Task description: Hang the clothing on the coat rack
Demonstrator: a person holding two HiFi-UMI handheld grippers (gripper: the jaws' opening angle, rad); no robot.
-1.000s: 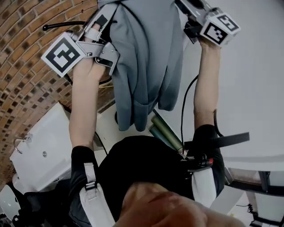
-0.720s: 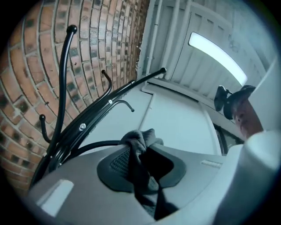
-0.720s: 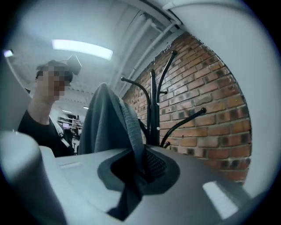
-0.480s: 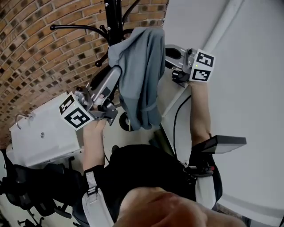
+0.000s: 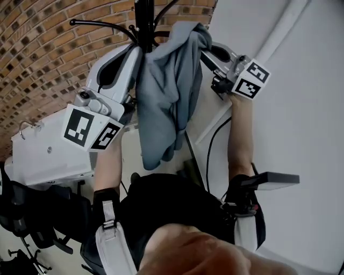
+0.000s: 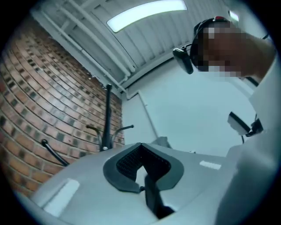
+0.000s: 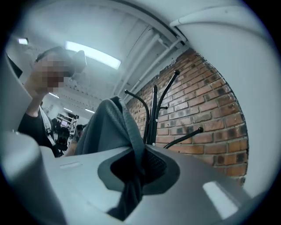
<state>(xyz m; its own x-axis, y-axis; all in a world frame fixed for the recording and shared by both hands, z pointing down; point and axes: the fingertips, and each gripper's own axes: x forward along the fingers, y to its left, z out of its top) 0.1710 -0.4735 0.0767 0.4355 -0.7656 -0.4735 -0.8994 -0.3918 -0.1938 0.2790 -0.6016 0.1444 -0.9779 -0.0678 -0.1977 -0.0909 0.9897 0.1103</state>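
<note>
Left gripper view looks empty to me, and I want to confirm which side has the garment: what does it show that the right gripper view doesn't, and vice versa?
Only the left gripper view: the left hand-held gripper, jaws closing shut on nothing, and a ceiling light panel. Only the right gripper view: the right hand-held gripper clamped on the grey garment. Both: the black coat rack against the brick wall.
</note>
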